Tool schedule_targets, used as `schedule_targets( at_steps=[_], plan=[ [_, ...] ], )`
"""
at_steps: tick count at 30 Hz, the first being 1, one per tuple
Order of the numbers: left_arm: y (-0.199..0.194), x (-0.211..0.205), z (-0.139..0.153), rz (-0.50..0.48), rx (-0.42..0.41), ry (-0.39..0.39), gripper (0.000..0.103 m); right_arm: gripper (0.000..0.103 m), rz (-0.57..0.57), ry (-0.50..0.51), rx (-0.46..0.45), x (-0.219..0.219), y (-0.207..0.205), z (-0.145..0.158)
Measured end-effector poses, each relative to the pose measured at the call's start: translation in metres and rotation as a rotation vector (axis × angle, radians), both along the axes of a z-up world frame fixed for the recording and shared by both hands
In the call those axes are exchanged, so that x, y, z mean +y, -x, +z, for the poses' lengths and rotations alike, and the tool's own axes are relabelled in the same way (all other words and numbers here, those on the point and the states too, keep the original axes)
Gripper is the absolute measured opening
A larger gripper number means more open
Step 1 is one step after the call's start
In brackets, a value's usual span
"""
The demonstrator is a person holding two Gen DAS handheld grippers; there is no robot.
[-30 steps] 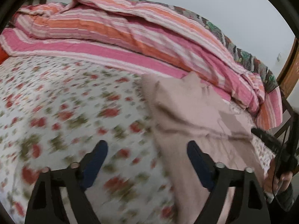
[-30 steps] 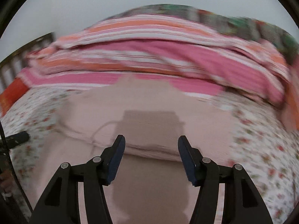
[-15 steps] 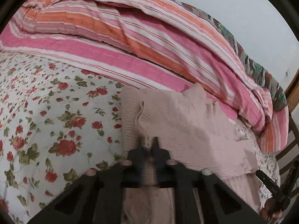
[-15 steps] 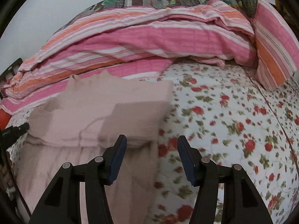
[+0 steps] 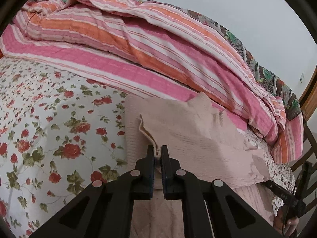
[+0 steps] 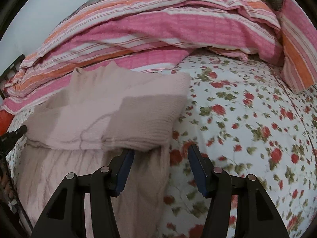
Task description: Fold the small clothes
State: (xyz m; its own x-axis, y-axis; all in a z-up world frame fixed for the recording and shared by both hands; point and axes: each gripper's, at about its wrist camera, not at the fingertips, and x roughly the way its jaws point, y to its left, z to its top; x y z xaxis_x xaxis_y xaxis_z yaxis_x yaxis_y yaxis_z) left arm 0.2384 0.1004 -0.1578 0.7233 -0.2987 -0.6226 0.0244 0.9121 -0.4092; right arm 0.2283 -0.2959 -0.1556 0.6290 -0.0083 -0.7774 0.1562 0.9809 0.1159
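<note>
floral bedsheet (image 5: 49, 130) with red roses, spread across a bed; striped pink-and-orange quilt (image 5: 138, 45) heaped along the far side against a pale wall (image 5: 218, 0). wooden bed frame (image 5: 309, 99) just visible at the right edge of the left wrist view.

pale pink knit garment (image 6: 111, 107) lying on the sheet just before the quilt, upper part folded down over the lower part, far edge touching the quilt's pink border.

left gripper (image 5: 157, 152) pinched nearly closed on a raised ribbed edge of the garment (image 5: 198, 138), a small ridge of fabric lifted between the two black fingers.

right gripper (image 6: 161, 152) spread wide, nothing between its blue-padded fingers, hovering low at the garment's right edge; left finger over the knit near the fold, right finger over bare floral sheet (image 6: 247, 129). contact with the cloth not clear from this view.
</note>
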Motion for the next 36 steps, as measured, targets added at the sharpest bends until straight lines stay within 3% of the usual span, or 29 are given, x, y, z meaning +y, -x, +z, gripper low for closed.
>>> schedule_targets(
  at_steps=[3,5,11,13,15,19,23,25,26,29,36],
  plan=[
    [-0.003,-0.001,-0.001,-0.002,0.004,0.007,0.007,0.044,-0.074,-0.076,-0.041,-0.020,0.005,0.001],
    [-0.006,-0.005,-0.008,0.003,0.023,-0.009,0.007,0.045,-0.092,-0.078,-0.020,-0.025,0.005,-0.003],
    [-0.007,-0.002,-0.014,0.008,0.062,-0.014,0.010,0.045,-0.053,0.013,0.001,-0.013,0.009,0.003],
    [-0.004,0.000,-0.012,0.010,0.061,-0.054,0.020,0.048,-0.011,0.043,-0.020,-0.012,0.018,0.010],
    [-0.001,0.000,-0.006,0.029,0.044,-0.150,0.032,0.051,0.009,0.027,-0.059,-0.015,0.027,0.020],
    [-0.008,-0.011,0.003,-0.027,-0.019,-0.224,0.033,0.058,0.014,0.008,-0.124,-0.016,0.022,0.035],
    [-0.029,-0.026,-0.011,-0.036,0.037,-0.303,0.034,0.058,0.007,-0.007,-0.072,-0.011,-0.005,0.017],
    [-0.030,-0.024,-0.021,-0.035,0.054,-0.305,0.044,0.058,-0.021,0.002,-0.006,-0.013,-0.016,-0.003],
    [-0.029,-0.020,-0.023,-0.038,0.052,-0.279,0.045,0.058,-0.026,-0.011,0.005,-0.016,-0.018,-0.011],
    [-0.030,-0.015,-0.026,-0.039,0.061,-0.250,0.046,0.060,-0.044,-0.063,-0.009,-0.022,-0.018,-0.013],
    [-0.030,-0.025,-0.026,-0.028,0.058,-0.314,0.048,0.062,-0.037,0.040,-0.007,-0.006,-0.020,-0.015]
  ],
)
